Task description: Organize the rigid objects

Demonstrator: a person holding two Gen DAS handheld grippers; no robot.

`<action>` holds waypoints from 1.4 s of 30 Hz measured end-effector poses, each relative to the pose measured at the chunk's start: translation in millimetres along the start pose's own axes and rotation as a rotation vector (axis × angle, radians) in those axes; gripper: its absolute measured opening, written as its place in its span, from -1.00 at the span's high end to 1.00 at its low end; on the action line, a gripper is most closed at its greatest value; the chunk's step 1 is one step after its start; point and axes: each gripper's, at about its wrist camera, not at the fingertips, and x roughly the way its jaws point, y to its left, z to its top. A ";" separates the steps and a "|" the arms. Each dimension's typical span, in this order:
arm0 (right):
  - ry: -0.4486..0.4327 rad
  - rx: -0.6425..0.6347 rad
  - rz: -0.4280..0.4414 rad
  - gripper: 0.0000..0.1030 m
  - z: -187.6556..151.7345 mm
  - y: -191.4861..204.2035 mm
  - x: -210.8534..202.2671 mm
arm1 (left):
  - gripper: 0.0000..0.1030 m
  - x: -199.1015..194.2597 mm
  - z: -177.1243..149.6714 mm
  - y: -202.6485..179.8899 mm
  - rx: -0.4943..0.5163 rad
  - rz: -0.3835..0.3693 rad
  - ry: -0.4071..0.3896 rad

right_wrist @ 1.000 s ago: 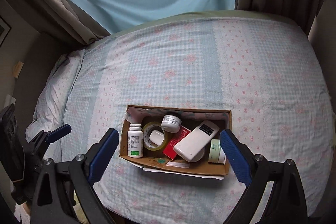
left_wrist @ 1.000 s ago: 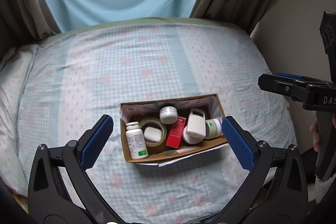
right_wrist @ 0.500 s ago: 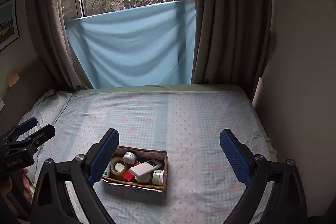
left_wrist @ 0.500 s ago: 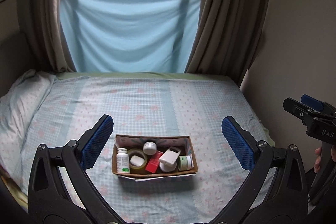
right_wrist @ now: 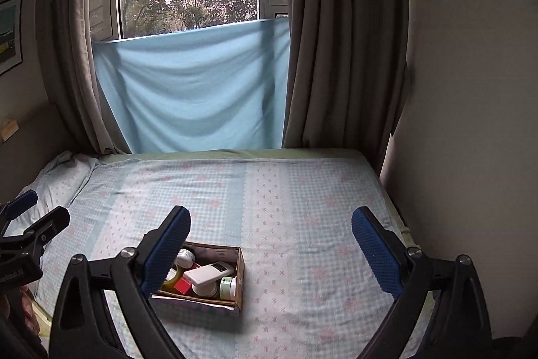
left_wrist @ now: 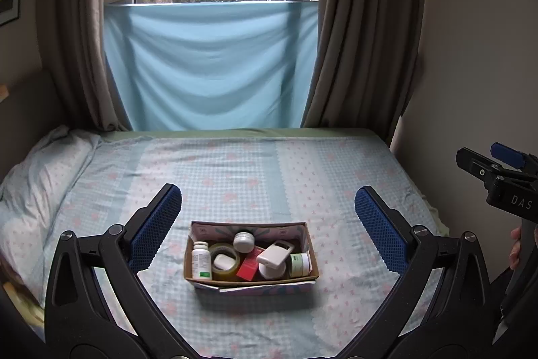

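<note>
A shallow cardboard box (left_wrist: 307, 246) sits on the bed near its front edge. It holds a white pill bottle (left_wrist: 201, 264), a tape roll (left_wrist: 224, 260), a small white jar (left_wrist: 243, 241), a red box (left_wrist: 249, 267), a white remote-like device (left_wrist: 275, 255) and a green-labelled jar (left_wrist: 299, 264). The box also shows in the right wrist view (right_wrist: 240, 268). My left gripper (left_wrist: 268, 224) is open and empty, raised well back from the box. My right gripper (right_wrist: 270, 244) is open and empty, to the right of the box and raised.
The bed has a checked blue sheet (left_wrist: 252, 170) and a pillow (left_wrist: 37, 170) at the left. A wall (right_wrist: 470, 123) runs along the right side. Curtains and a blue cloth (left_wrist: 212, 66) hang under the window behind.
Both grippers have pulled up and back from just over the box, so the box looks smaller and the window is in view. Both stay open and empty.
</note>
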 end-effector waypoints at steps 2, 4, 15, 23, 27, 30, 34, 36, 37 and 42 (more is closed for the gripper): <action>-0.007 0.002 0.003 -0.86 0.0 -1.7 -1.4 | -0.99 -2.1 -0.3 -0.9 -0.001 0.003 -0.006; -0.007 0.001 0.001 -0.86 -0.6 -2.6 -1.6 | -0.99 -3.3 0.7 -1.7 0.005 0.012 -0.007; -0.004 0.007 0.014 -0.86 -4.0 -5.6 -1.6 | -0.99 -5.7 -0.9 -4.6 0.011 0.027 -0.013; -0.010 0.008 0.009 -0.86 -3.2 -4.3 -4.7 | -0.99 -6.5 0.1 -4.0 0.007 0.026 -0.019; -0.011 0.010 0.008 -0.86 -2.3 -4.0 -4.9 | -0.99 -6.5 1.4 -3.8 0.010 0.026 -0.021; -0.013 0.010 0.006 -0.86 -2.2 -3.7 -5.1 | -0.99 -6.4 1.4 -4.0 0.012 0.020 -0.021; -0.015 0.012 0.005 -0.86 -1.9 -3.7 -5.3 | -0.99 -6.2 1.5 -5.0 0.019 0.019 -0.022; -0.015 0.014 0.004 -0.86 -2.1 -3.9 -4.8 | -0.99 -6.7 2.2 -5.4 0.022 0.022 -0.024; -0.014 0.014 0.004 -0.86 -2.3 -3.9 -4.6 | -0.99 -6.8 2.1 -5.3 0.022 0.022 -0.026; -0.011 0.021 0.004 -0.86 -1.7 -6.0 -2.9 | -0.99 -6.4 2.5 -4.4 0.019 0.021 -0.026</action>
